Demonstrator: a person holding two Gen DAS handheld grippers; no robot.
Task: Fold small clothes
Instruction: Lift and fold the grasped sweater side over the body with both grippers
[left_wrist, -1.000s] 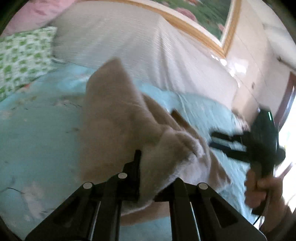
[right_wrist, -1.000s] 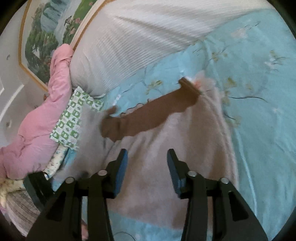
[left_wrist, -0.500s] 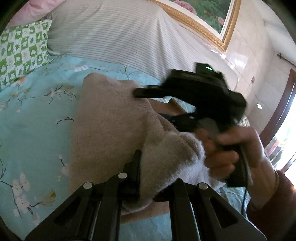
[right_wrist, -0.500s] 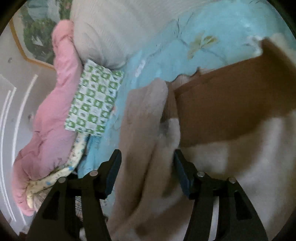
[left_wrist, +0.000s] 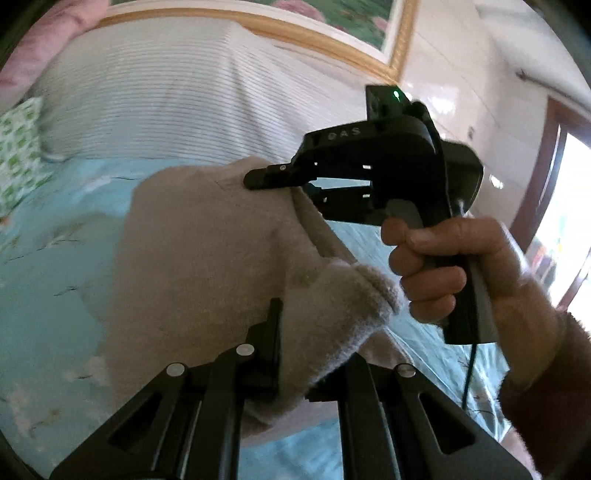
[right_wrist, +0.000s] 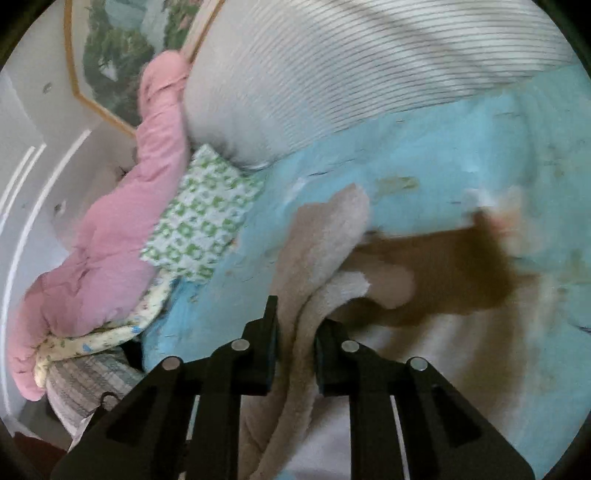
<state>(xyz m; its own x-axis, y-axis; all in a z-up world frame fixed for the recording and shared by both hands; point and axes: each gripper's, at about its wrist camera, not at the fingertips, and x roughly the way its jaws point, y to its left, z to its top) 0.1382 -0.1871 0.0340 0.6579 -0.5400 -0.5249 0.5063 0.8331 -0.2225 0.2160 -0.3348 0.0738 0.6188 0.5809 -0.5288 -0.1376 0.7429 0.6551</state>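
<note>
You are working in a home bedroom: a bed with a blue floral sheet (right_wrist: 424, 155) lies under your jaws, a striped pillow (left_wrist: 155, 107) beyond them, a framed painting (left_wrist: 332, 22) behind.

Fuzzy beige fleece garment (left_wrist: 207, 258) on a smooth light-blue cotton sheet (right_wrist: 424, 147).
Matt black plastic grippers (left_wrist: 295, 354); ribbed striped pillow (left_wrist: 155, 110); glossy gilt frame (left_wrist: 325, 37).

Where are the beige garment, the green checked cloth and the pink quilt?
beige garment (left_wrist: 207, 258), left wrist view, on its broad fuzzy face above the fingers.
green checked cloth (right_wrist: 201, 221), right wrist view, on the middle of its patterned top.
pink quilt (right_wrist: 110, 251), right wrist view, on its bulging middle.
</note>
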